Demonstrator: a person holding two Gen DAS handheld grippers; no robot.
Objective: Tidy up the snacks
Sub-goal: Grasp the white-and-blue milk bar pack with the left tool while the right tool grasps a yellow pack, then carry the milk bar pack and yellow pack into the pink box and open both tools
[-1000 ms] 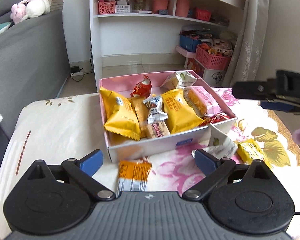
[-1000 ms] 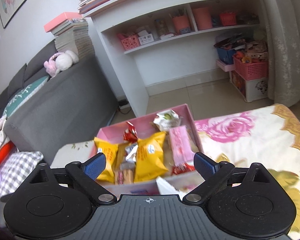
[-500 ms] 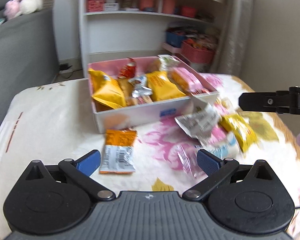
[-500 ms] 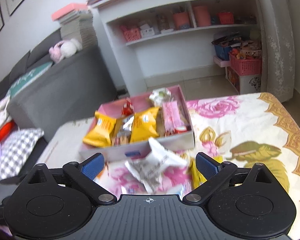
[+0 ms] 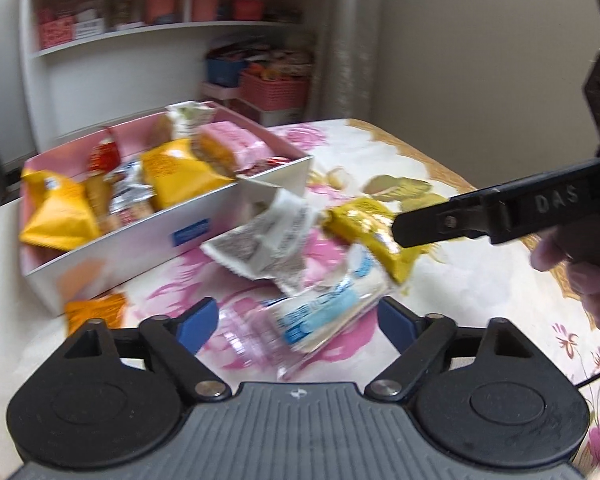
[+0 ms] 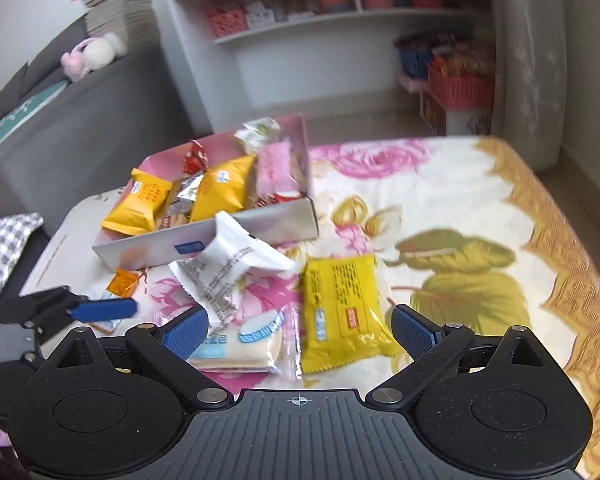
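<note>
A pink box (image 5: 235, 216) (image 6: 259, 232) holds several snack packs. Loose packs lie on the floral cloth in front of it: a white pack (image 5: 263, 236) (image 6: 231, 268), a yellow pack (image 5: 374, 232) (image 6: 340, 312), a blue-and-white clear pack (image 5: 324, 312) (image 6: 239, 344) and an orange pack (image 5: 95, 312) (image 6: 123, 282). My left gripper (image 5: 297, 322) is open, with the blue-and-white pack between its fingertips; it also shows in the right wrist view (image 6: 99, 308). My right gripper (image 6: 297, 330) is open over the blue-and-white and yellow packs.
A white shelf unit (image 6: 340, 40) with baskets stands behind the table. A grey sofa (image 6: 59, 128) is at the left. The cloth-covered table's edge (image 6: 572, 264) runs along the right.
Both grippers have drawn back from the box and swung right and down towards the loose packs. The blue-and-white pack now lies between the left fingertips.
</note>
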